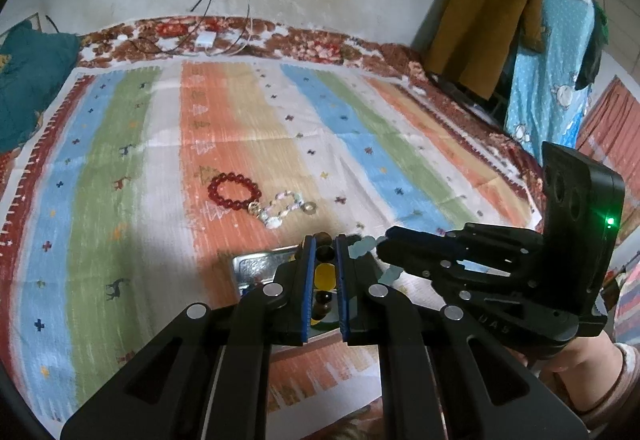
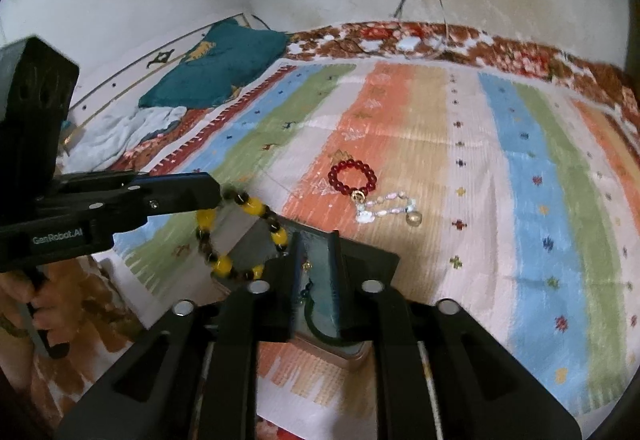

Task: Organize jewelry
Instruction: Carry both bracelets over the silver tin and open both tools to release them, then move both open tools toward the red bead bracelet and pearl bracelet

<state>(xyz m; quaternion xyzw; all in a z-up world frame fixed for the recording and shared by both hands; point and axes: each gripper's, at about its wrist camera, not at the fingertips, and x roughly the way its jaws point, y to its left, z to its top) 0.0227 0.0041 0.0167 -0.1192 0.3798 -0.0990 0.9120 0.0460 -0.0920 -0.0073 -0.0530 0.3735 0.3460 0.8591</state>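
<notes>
While the left gripper (image 1: 325,240) has its fingers clenched on the yellow-and-brown bead bracelet (image 2: 240,236), which hangs over the metal tray (image 1: 256,264), the right gripper (image 2: 316,240) grasps a pale green bead piece (image 1: 362,246) (blurred). Red bracelet (image 1: 234,191) & pearl strand (image 1: 282,207) lie on the striped bed cover (image 1: 120,179), touching.

Dim indoor light, motion blur, fisheye-warped edges
</notes>
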